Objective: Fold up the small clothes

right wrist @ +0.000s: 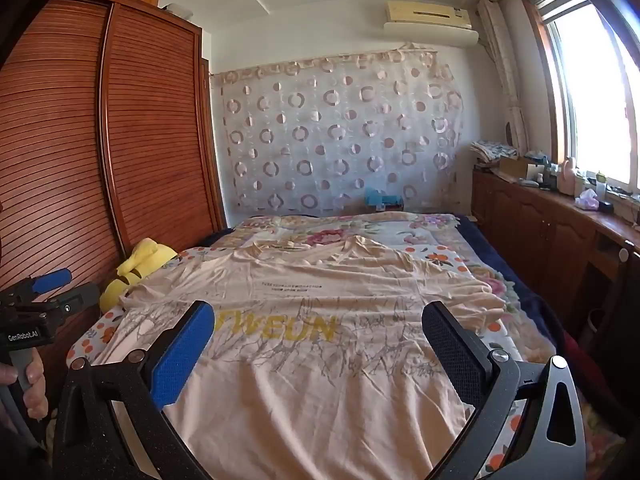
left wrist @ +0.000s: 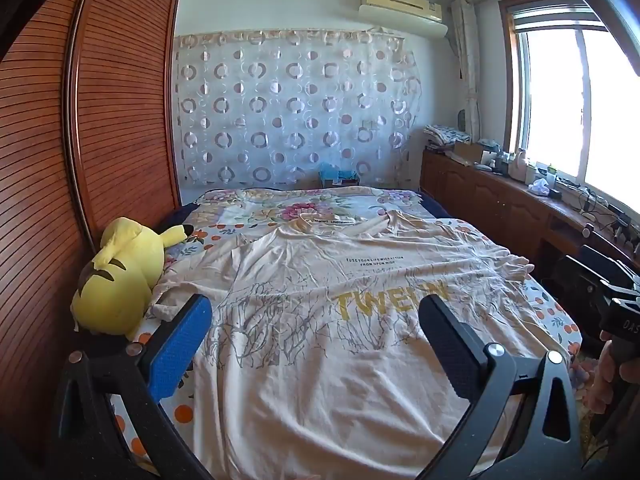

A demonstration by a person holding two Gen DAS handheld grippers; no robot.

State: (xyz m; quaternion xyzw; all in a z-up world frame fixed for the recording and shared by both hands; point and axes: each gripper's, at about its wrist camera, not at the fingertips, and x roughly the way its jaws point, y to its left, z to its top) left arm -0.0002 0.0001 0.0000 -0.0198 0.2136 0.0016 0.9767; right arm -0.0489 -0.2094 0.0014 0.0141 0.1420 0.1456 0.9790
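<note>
A pale peach T-shirt [left wrist: 320, 320] with yellow lettering and a grey tree print lies spread flat on the bed, hem toward me, collar at the far end. It also shows in the right wrist view [right wrist: 320, 340]. My left gripper [left wrist: 316, 312] is open and empty, held above the shirt's lower left part. My right gripper [right wrist: 320, 320] is open and empty, held above the shirt's lower right part. Each gripper has one blue pad and one black pad. The right gripper's body shows at the right edge of the left wrist view [left wrist: 616, 312].
A yellow plush toy [left wrist: 120, 276] lies at the bed's left edge beside the brown slatted wardrobe [left wrist: 80, 140]. A floral bedspread [left wrist: 304, 208] covers the bed. A wooden counter [left wrist: 520, 200] with clutter runs along the right under the window.
</note>
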